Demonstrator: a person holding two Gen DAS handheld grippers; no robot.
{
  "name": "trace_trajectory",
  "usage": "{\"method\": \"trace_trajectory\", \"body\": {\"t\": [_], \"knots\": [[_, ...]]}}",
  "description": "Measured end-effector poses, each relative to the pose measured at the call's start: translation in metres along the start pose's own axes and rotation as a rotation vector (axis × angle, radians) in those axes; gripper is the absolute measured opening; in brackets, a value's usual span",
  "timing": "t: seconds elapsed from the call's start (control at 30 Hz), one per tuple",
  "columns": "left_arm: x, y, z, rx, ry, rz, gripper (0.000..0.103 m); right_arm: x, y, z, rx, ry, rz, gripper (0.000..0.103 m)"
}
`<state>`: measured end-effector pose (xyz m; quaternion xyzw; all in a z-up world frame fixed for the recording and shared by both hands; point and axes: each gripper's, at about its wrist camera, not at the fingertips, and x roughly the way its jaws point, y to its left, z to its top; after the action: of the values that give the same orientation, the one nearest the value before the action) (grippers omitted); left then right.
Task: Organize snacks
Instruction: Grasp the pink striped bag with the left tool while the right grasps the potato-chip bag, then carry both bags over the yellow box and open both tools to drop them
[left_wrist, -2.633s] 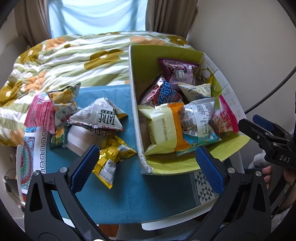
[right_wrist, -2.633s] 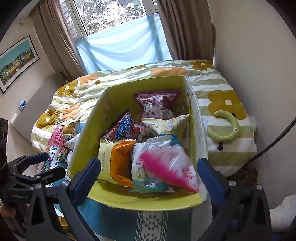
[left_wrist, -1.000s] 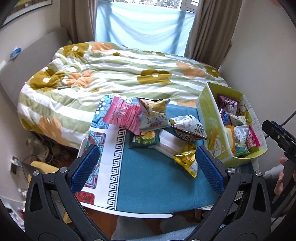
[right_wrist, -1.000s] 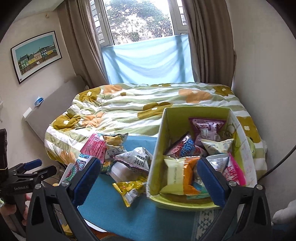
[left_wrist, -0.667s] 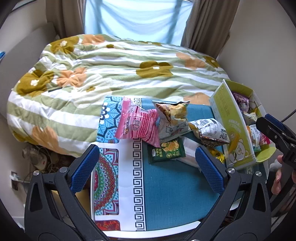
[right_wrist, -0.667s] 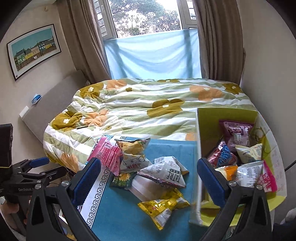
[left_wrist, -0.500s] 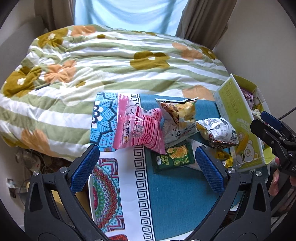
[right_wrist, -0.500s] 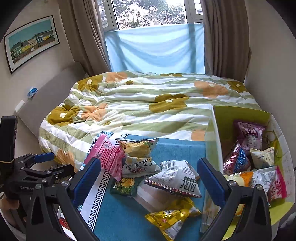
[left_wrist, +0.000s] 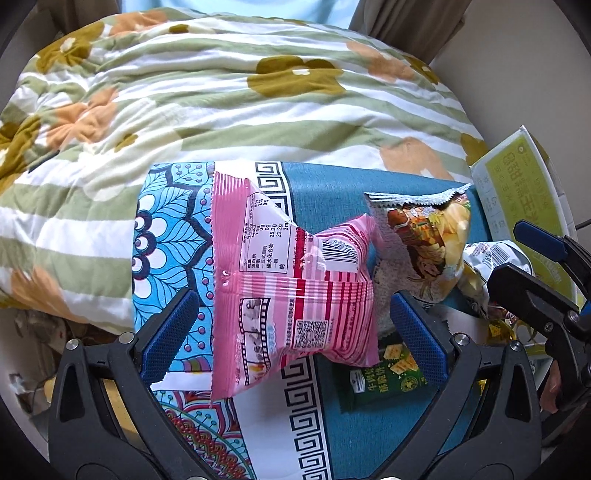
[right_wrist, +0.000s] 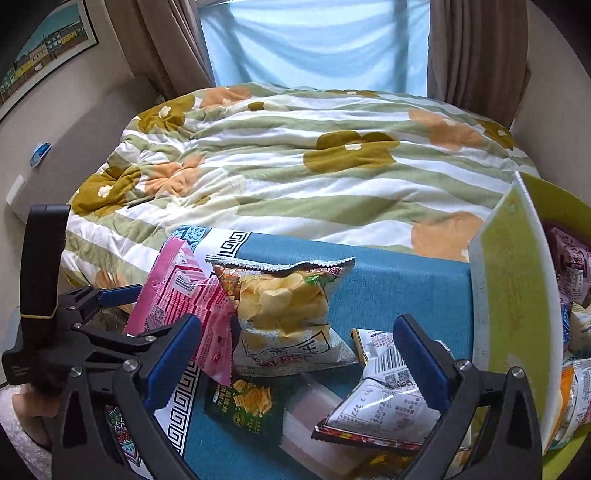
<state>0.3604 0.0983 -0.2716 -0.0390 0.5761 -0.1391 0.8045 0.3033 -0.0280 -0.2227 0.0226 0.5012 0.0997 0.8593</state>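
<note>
Straddling pink snack pkt (left_wrist: 291, 295): left gripper (left_wrist: 291, 332), agape

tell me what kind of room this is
Most likely a bedroom at home: a bed with a flowered, striped quilt fills the view, brown curtains frame a window, and a framed picture hangs on the wall.

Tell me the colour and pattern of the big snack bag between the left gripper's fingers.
Pink snack bag with darker pink-red stripes; clearest in left wrist view.

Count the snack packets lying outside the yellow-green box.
6: pink packet, chip bag, green cracker packet, silver packet, white pack, yellow packet partly hidden; others may be hidden.
</note>
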Motion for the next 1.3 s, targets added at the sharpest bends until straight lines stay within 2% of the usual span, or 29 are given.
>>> {"method": "trace_trajectory", "body": {"t": [0.23, 0.3, 0.33, 0.43, 0.7, 0.97, 1.1, 1.3], "knots": [[0.021, 0.006, 0.001, -0.013, 0.034, -0.005, 0.101, 0.027, 0.001, 0.004, -0.004, 0.057, 0.028, 0.103], [0.023, 0.009, 0.000, -0.024, 0.035, -0.033, 0.086, 0.034, 0.000, 0.005, 0.006, 0.075, 0.035, 0.103], [0.024, 0.011, 0.000, -0.029, 0.044, -0.038, 0.069, 0.037, 0.000, 0.005, 0.009, 0.080, 0.041, 0.101], [0.024, 0.014, -0.001, -0.025, 0.045, -0.035, 0.068, 0.045, 0.001, 0.007, 0.006, 0.102, 0.052, 0.090], [0.014, 0.024, -0.004, -0.029, 0.036, -0.013, 0.065, 0.063, 0.008, 0.009, -0.006, 0.134, 0.062, 0.084], [-0.003, 0.041, -0.012, -0.056, 0.014, 0.002, 0.065, 0.076, 0.014, 0.008, 0.002, 0.158, 0.067, 0.072], [-0.011, 0.046, -0.015, -0.060, 0.006, 0.010, 0.065, 0.081, 0.023, 0.006, -0.016, 0.167, 0.070, 0.059], [-0.027, 0.050, -0.019, -0.061, -0.017, 0.019, 0.065, 0.076, 0.031, 0.004, -0.021, 0.143, 0.072, 0.055]]}}
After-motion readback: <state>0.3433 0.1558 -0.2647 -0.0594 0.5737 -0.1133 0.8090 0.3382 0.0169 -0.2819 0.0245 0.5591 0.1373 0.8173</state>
